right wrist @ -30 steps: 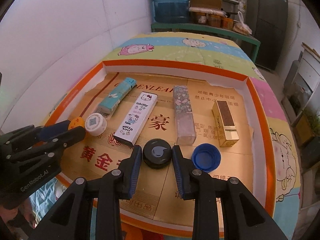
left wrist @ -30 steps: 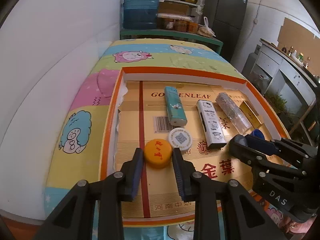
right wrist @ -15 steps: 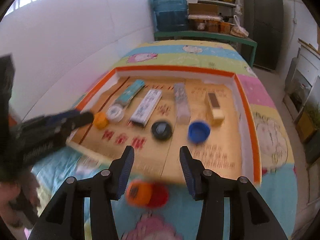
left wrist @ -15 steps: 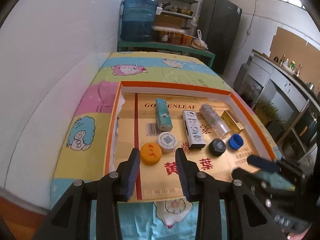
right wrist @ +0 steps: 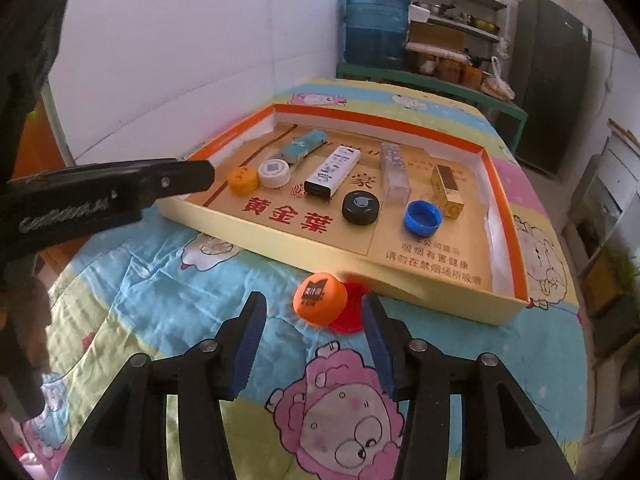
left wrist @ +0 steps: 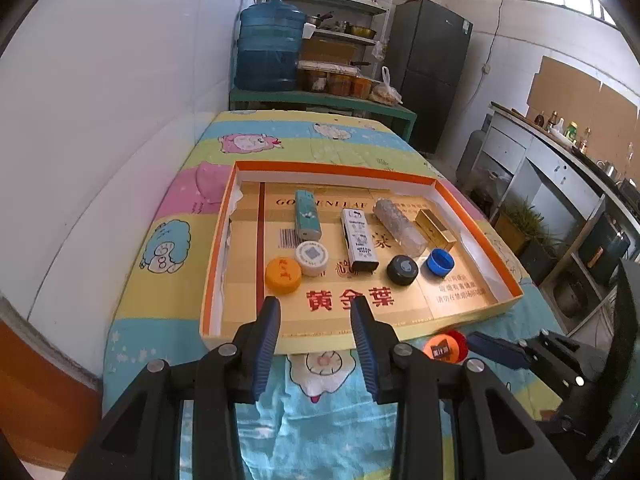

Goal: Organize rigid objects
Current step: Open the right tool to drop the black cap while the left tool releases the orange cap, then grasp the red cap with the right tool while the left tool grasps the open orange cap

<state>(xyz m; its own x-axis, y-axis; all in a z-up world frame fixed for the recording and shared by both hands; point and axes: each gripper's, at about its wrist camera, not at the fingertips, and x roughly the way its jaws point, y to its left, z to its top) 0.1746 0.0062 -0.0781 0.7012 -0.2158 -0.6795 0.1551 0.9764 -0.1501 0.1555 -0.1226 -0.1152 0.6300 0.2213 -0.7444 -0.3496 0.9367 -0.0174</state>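
A shallow orange-rimmed cardboard tray [left wrist: 336, 170] [right wrist: 384, 122] lies on the cartoon bedspread. In it are a teal box [left wrist: 307, 220], a white Hello Kitty box [left wrist: 359, 239], a clear box [left wrist: 399, 225], a gold box [left wrist: 435, 229], and orange [left wrist: 283, 275], white [left wrist: 312, 253], black [left wrist: 402, 270] and blue [left wrist: 439, 262] caps. An orange cap [right wrist: 319, 299] and a red cap [right wrist: 352, 307] lie outside, by the tray's near wall. My right gripper [right wrist: 314, 330] is open, just short of them. My left gripper [left wrist: 316, 330] is open and empty above the tray's near edge.
A white wall runs along the left. A blue water jug [left wrist: 270, 46], shelves with jars and a dark fridge [left wrist: 430, 68] stand beyond the bed. A counter [left wrist: 560, 160] is at the right. The left gripper's body [right wrist: 100, 196] crosses the right wrist view.
Both grippers have pulled back and up from the caps in the tray. The right gripper now faces the orange and red caps on the bedspread outside the tray.
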